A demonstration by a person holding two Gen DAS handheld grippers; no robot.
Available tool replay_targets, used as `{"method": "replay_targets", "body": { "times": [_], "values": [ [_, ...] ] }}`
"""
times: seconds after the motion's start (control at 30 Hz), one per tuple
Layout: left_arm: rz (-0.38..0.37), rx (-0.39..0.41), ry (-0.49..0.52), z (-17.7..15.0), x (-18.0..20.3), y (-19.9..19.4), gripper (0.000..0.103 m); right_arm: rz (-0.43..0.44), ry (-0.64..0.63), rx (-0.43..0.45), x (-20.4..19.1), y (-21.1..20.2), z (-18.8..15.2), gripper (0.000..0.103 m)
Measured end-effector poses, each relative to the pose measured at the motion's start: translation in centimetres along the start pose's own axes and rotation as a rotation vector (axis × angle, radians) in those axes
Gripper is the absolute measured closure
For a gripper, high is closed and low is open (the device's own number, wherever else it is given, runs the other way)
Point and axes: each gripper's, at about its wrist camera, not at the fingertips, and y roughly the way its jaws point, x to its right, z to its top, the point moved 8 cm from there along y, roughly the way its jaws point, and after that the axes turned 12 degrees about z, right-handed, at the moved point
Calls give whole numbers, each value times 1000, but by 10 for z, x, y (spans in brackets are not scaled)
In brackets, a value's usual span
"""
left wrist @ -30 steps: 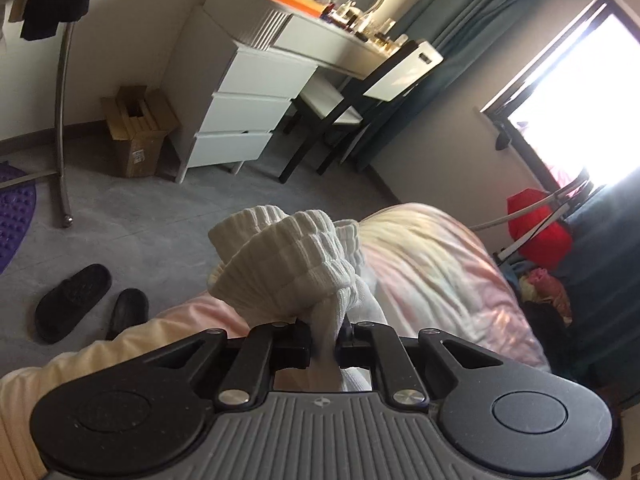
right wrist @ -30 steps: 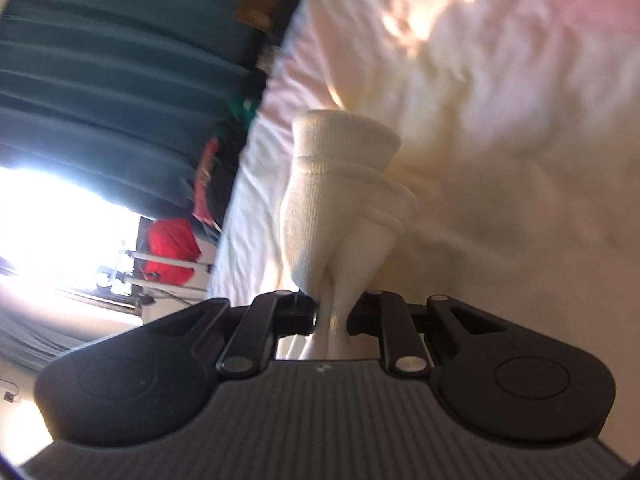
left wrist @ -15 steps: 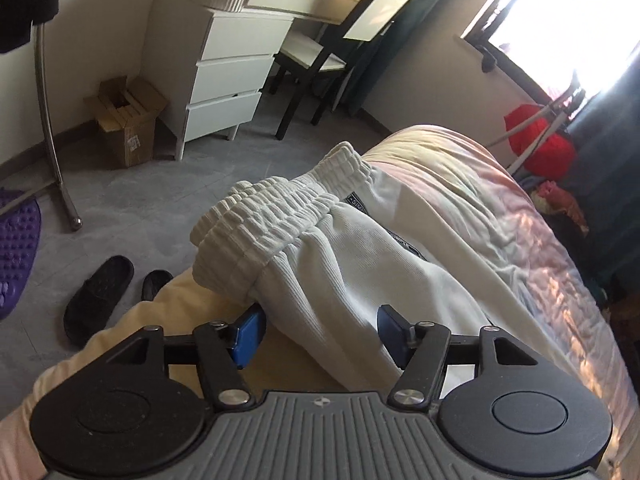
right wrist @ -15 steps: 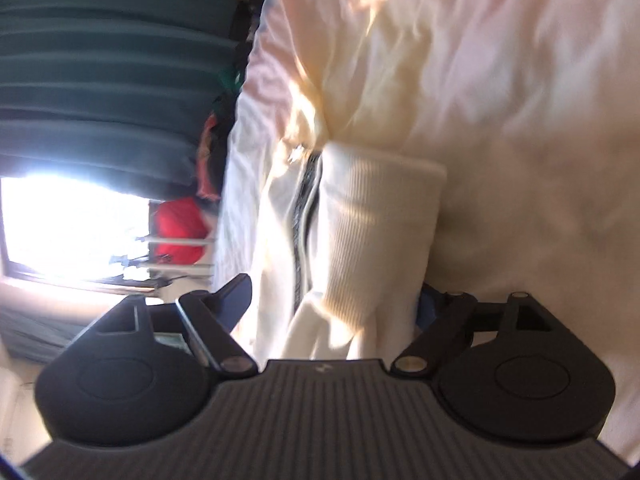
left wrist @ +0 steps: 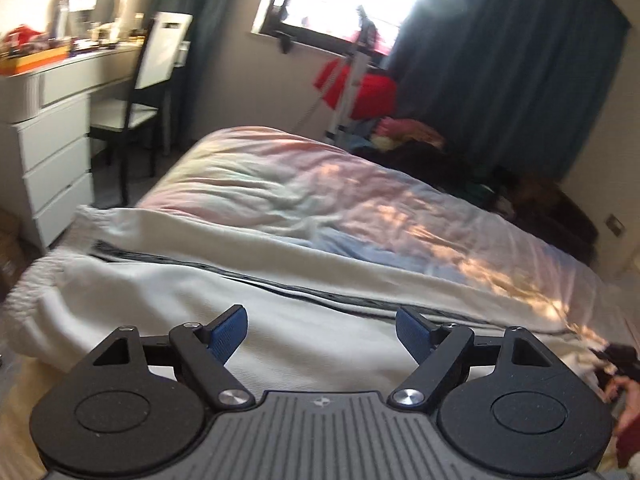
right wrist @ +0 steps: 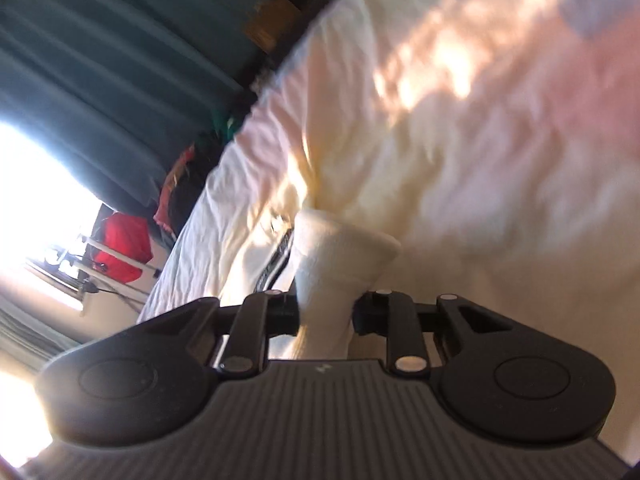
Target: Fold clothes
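White sweatpants [left wrist: 208, 280] with a black side stripe [left wrist: 280, 286] lie stretched across the bed [left wrist: 360, 200], the elastic waistband [left wrist: 36, 284] at the bed's left edge. My left gripper [left wrist: 321, 332] hovers just in front of them, open, with nothing between its blue pads [left wrist: 228, 330]. In the right wrist view, my right gripper [right wrist: 326, 312] is shut on the ribbed leg cuff [right wrist: 340, 252] of the same pants, which stands up slightly off the pale bedsheet [right wrist: 480, 140]. A hand [left wrist: 628, 392] shows at the left view's far right edge.
A white chest of drawers [left wrist: 52, 160] and a chair [left wrist: 148, 80] stand left of the bed. Beyond the bed are a drying rack with a red garment [left wrist: 360, 88], a heap of clothes [left wrist: 408, 136] and dark curtains [left wrist: 500, 60] by the bright window.
Both grippers held the bunched pants, then opened and laid them flat. My left gripper has since swung toward the window and stays open. My right gripper has shut again on the leg cuff.
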Motion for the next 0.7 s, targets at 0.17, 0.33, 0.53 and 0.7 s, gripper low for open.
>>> {"method": "replay_targets", "body": {
  "times": [0.17, 0.33, 0.53, 0.7],
  "values": [
    [-153, -104, 130, -43, 117, 34, 20, -27, -23, 21, 1, -4, 4, 70],
    [-276, -254, 333, -111, 215, 67, 20, -151, -102, -6, 0, -27, -4, 50],
    [-241, -194, 535, -159, 249, 101, 20, -109, -128, 23, -17, -54, -9, 50],
    [-211, -22, 675, -163, 244, 107, 20, -14, 20, 20, -11, -58, -15, 50]
  ]
}}
